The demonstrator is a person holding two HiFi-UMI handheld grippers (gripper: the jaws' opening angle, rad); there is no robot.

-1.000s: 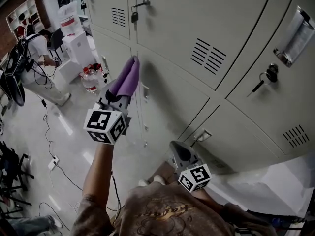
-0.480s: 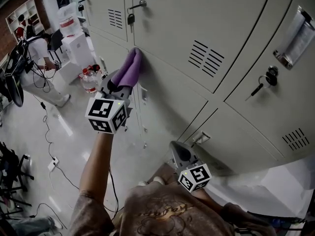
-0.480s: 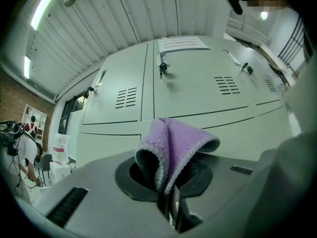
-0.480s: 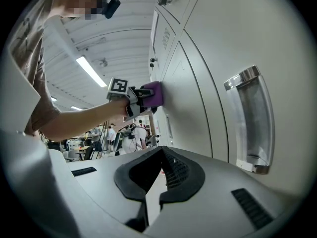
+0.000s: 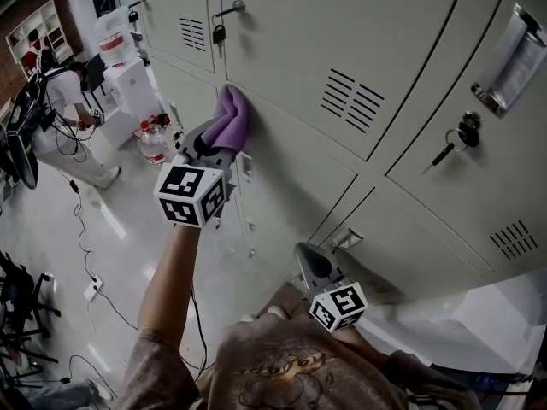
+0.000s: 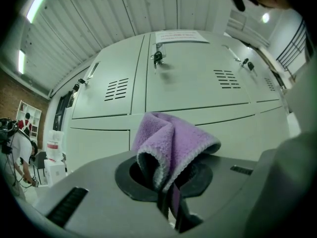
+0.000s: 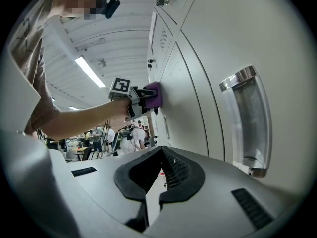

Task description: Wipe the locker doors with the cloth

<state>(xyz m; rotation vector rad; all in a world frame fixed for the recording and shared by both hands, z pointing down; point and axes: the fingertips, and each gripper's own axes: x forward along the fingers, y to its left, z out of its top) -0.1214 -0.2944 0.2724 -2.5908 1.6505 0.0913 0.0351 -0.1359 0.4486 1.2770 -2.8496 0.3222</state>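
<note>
A purple cloth (image 5: pixel 229 118) is pinched in my left gripper (image 5: pixel 214 137), which is shut on it and presses it against a pale grey locker door (image 5: pixel 299 173) just below the seam with the upper door. In the left gripper view the cloth (image 6: pixel 173 142) bunches up out of the shut jaws of the left gripper (image 6: pixel 171 202), with the locker doors (image 6: pixel 198 88) right behind it. My right gripper (image 5: pixel 309 265) hangs low near the person's chest, shut and holding nothing. From the right gripper view, the cloth (image 7: pixel 152 94) shows flat against the door beyond the right gripper (image 7: pixel 152 195).
Keys (image 5: pixel 457 139) hang from a lock and a chrome handle (image 5: pixel 508 62) juts out at the right. A padlock (image 5: pixel 218 32) hangs on an upper door. On the floor at the left are white boxes (image 5: pixel 128 79), water bottles (image 5: pixel 154 139), cables (image 5: pixel 85 229) and a person in white (image 5: pixel 64 101).
My left gripper has carried the cloth up and to the right, and it now sits flat against the locker door. The right gripper has stayed put.
</note>
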